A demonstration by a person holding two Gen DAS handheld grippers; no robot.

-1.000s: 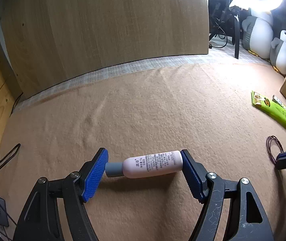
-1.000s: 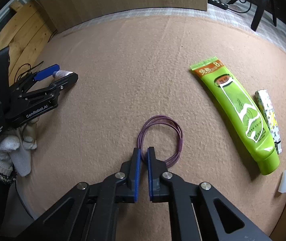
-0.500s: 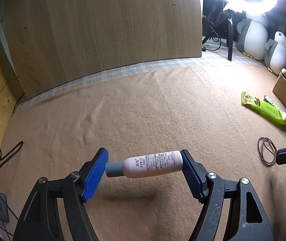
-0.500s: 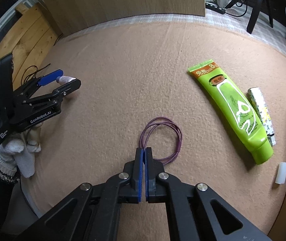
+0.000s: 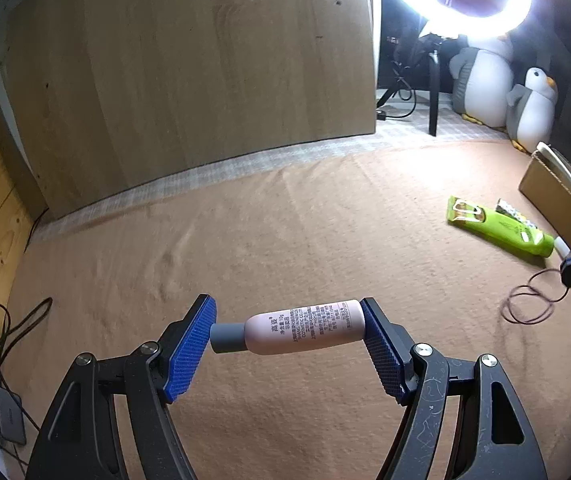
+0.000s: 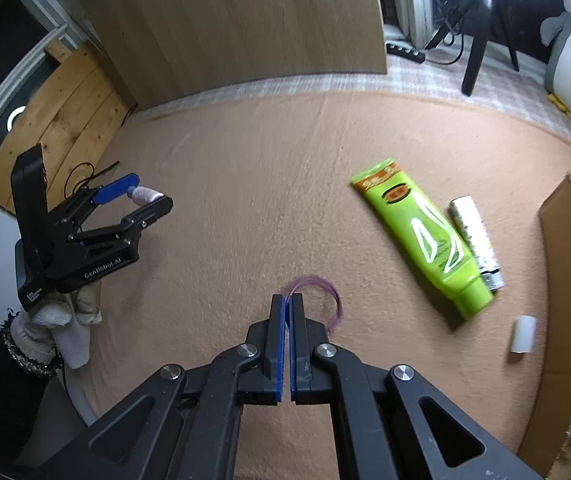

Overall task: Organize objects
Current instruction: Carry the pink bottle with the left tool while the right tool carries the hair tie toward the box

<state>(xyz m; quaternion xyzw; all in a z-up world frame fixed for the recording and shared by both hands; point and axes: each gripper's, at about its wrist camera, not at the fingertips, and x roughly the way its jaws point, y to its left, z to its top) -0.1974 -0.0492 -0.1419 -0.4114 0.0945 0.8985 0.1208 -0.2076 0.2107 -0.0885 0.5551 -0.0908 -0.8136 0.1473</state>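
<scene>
My left gripper (image 5: 287, 330) is shut end to end on a small pink bottle (image 5: 305, 327) with a grey cap, held above the tan mat. It also shows in the right wrist view (image 6: 141, 198) at the left. My right gripper (image 6: 288, 304) is shut on a purple hair tie (image 6: 327, 298), lifting one side of it; the loop also shows in the left wrist view (image 5: 531, 300). A green tube (image 6: 421, 236) and a patterned white tube (image 6: 475, 236) lie side by side to the right.
A cardboard box (image 6: 565, 280) with items in it stands at the right edge. A small white cap (image 6: 523, 334) lies near it. A wooden panel (image 5: 189, 64) stands behind the mat. Two plush penguins (image 5: 501, 92) and a ring light stand sit at the back right.
My right gripper has closed fully on the hair tie and raised it off the mat. My left gripper has lifted the pink bottle higher.
</scene>
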